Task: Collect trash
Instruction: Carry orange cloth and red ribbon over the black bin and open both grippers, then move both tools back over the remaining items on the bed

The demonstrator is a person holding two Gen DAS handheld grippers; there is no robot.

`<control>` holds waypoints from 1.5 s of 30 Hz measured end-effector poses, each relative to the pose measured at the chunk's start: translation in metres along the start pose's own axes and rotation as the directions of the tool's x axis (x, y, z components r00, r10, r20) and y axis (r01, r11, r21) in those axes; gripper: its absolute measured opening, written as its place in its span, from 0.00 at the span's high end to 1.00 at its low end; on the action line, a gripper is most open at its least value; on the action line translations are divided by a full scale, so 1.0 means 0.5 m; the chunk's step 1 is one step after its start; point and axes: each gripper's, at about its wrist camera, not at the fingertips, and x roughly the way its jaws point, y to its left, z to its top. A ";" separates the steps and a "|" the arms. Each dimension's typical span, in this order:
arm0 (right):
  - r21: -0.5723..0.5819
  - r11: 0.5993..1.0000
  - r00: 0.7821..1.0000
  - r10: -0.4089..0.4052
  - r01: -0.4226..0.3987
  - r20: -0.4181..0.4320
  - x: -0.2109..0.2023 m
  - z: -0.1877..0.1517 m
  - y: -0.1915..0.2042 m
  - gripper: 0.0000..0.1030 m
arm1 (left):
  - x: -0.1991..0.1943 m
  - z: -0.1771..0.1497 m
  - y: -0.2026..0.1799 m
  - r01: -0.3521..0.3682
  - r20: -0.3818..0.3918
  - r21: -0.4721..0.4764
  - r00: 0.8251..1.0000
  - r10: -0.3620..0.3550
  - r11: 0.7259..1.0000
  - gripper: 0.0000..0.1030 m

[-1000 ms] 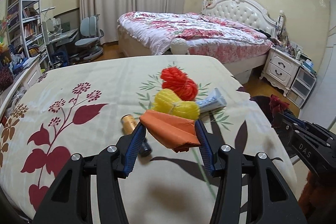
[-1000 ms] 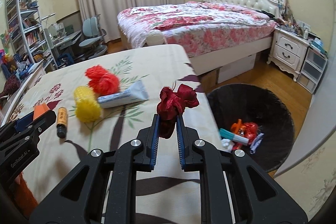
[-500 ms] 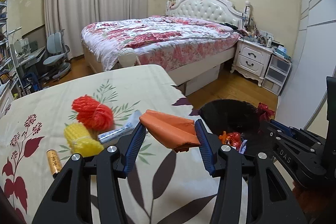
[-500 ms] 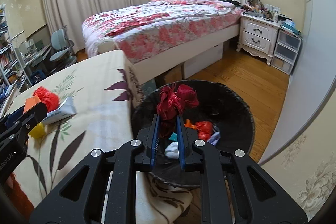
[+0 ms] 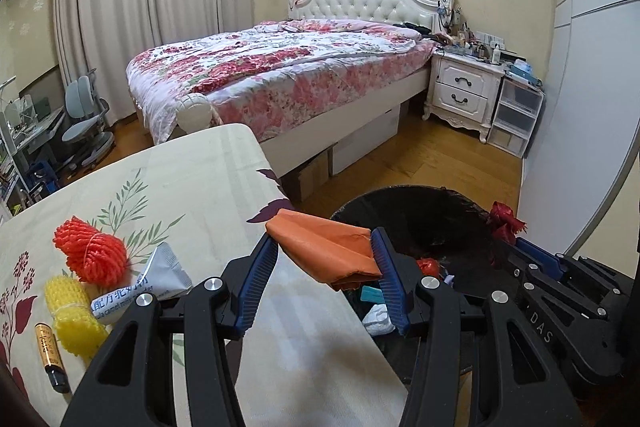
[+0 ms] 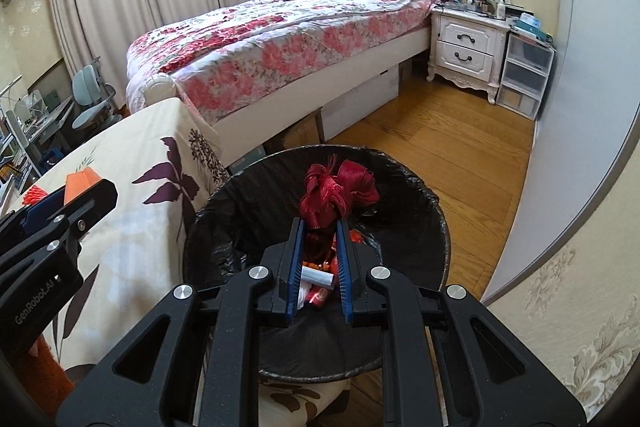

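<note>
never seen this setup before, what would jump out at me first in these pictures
First, the right claw, shut on a dark red ribbon bundle directly over the black-lined trash bin, which already has scraps in it. Next, the left claw gripping a folded orange paper at the edge of the floral-cloth table. Behind them stands a bed with a pink floral quilt.

Left gripper [image 5: 325, 263], jaws clamped on a folded orange paper [image 5: 324, 251], at the edge of the floral surface [image 5: 208, 179]. Bin [image 5: 420, 219] at 3 o'clock; right gripper [image 5: 516, 247] with red ribbon [image 5: 506, 223] over it. Red net [image 5: 92, 251], yellow net [image 5: 72, 315], tube [image 5: 140, 287] and battery [image 5: 50, 355] at 9 o'clock.
</note>
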 end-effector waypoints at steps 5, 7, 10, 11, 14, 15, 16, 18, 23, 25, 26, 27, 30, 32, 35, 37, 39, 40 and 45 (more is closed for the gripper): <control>0.019 1.000 1.000 -0.005 0.005 -0.008 0.019 0.004 -0.016 0.85 | 0.035 0.009 -0.020 -0.006 -0.021 0.009 1.000 0.006 1.000 0.51; 0.027 1.000 1.000 -0.004 0.004 -0.014 0.027 0.005 -0.021 0.85 | 0.045 0.010 -0.024 -0.009 -0.026 0.013 1.000 0.009 1.000 0.51; 0.035 0.999 1.000 -0.003 0.003 -0.020 0.037 0.005 -0.026 0.85 | 0.058 0.010 -0.033 -0.007 -0.038 0.018 0.999 0.008 1.000 0.51; 0.040 0.999 1.000 -0.002 0.003 -0.022 0.039 0.004 -0.028 0.85 | 0.063 0.013 -0.035 -0.006 -0.042 0.020 0.999 0.007 1.000 0.51; 0.047 0.999 1.000 -0.001 0.003 -0.025 0.045 0.008 -0.034 0.85 | 0.073 0.013 -0.040 -0.006 -0.052 0.028 0.999 0.007 1.000 0.50; 0.049 0.999 1.000 -0.001 0.002 -0.025 0.046 0.008 -0.036 0.85 | 0.075 0.013 -0.042 -0.006 -0.054 0.029 0.998 0.008 1.000 0.50; 0.049 0.999 1.000 -0.003 0.004 -0.025 0.047 0.009 -0.038 0.85 | 0.076 0.013 -0.043 -0.005 -0.056 0.030 0.998 0.006 1.000 0.50; 0.051 0.999 1.000 -0.006 0.008 -0.024 0.049 0.010 -0.040 0.85 | 0.080 0.012 -0.047 -0.001 -0.061 0.033 0.998 0.003 0.999 0.50; 0.054 0.998 0.999 -0.011 0.012 -0.030 0.052 0.009 -0.042 0.84 | 0.084 0.010 -0.049 -0.002 -0.068 0.037 0.998 0.005 0.999 0.46; 0.056 0.998 0.999 -0.017 0.019 -0.027 0.051 0.008 -0.043 0.83 | 0.086 0.011 -0.047 0.000 -0.069 0.031 0.998 0.002 1.000 0.36; 0.060 0.998 0.999 -0.022 0.023 -0.023 0.050 0.008 -0.044 0.83 | 0.085 0.011 -0.046 0.003 -0.070 0.026 0.998 -0.001 1.000 0.32; 0.063 0.998 0.999 -0.023 0.025 -0.022 0.051 0.009 -0.044 0.82 | 0.084 0.010 -0.044 0.003 -0.070 0.022 0.998 -0.001 1.000 0.30; 0.072 0.997 0.999 -0.031 0.033 -0.016 0.048 0.008 -0.049 0.68 | 0.085 0.009 -0.041 -0.004 -0.071 0.020 0.997 0.006 1.000 0.25; 0.077 0.996 0.999 -0.037 0.038 -0.009 0.044 0.009 -0.052 0.66 | 0.084 0.010 -0.038 -0.004 -0.068 0.015 0.998 0.005 1.000 0.23; 0.085 0.995 0.999 -0.045 0.045 -0.004 0.040 0.010 -0.055 0.62 | 0.082 0.012 -0.035 0.000 -0.066 0.007 0.998 0.001 1.000 0.21; 0.085 0.995 0.999 -0.051 0.051 0.001 0.035 0.010 -0.056 0.59 | 0.079 0.013 -0.033 -0.001 -0.066 0.006 0.998 0.001 1.000 0.21; 0.081 0.995 0.998 -0.058 0.058 0.006 0.031 0.010 -0.055 0.55 | 0.072 0.012 -0.030 -0.009 -0.059 0.006 0.998 0.009 1.000 0.20; 0.079 0.995 0.998 -0.061 0.061 0.008 0.029 0.010 -0.054 0.54 | 0.067 0.012 -0.028 -0.014 -0.055 0.005 0.998 0.014 1.000 0.19; 0.072 0.996 0.998 -0.062 0.061 0.016 0.018 0.009 -0.044 0.45 | 0.041 0.014 -0.009 -0.035 -0.041 -0.004 0.999 0.035 0.999 0.18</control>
